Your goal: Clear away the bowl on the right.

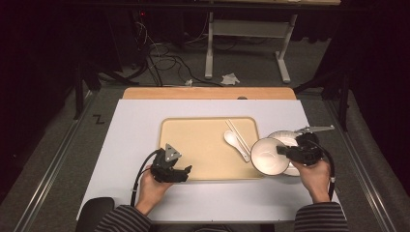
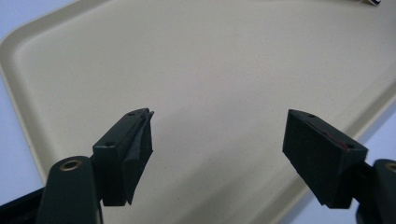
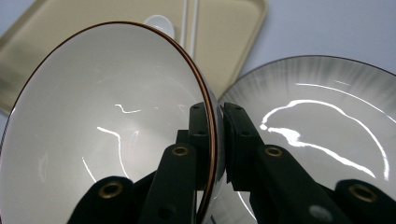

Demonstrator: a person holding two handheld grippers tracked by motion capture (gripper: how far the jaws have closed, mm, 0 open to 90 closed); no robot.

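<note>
Work in hand: we take it to be moving the bowl (image 1: 267, 155) toward the tray (image 1: 193, 145), judging by how it is carried.
Bowl, place: it hangs tilted in the air over the tray's right edge, partly above the plate (image 1: 289, 140) that lies on the table (image 1: 135, 130) just beside the tray.
Right gripper (image 3: 218, 122): clenched on the bowl's rim, one jaw inside the wall and one outside.
Left gripper (image 2: 217, 149): released, jaws wide apart with nothing between them, hovering low over the bare near-left part of the tray.
How the bowl will handle: we judge it stiff, glazed and slippery, fairly heavy for a pinch at one edge, and liable to chip or crack if knocked against the plate or set down hard.
Where to hold: the rim is the only thin part the jaws can span; we would keep the grip deep over the brown-edged lip and bring the bowl level before lowering.
Already on the tray: a spoon (image 1: 236, 142) and a pair of chopsticks (image 1: 235, 131) near its right side, close to the bowl's path.
Hard to make out: the bowl's foot and outer wall are hidden, and the plate is partly covered by the bowl and the right hand (image 1: 314, 175).
</note>
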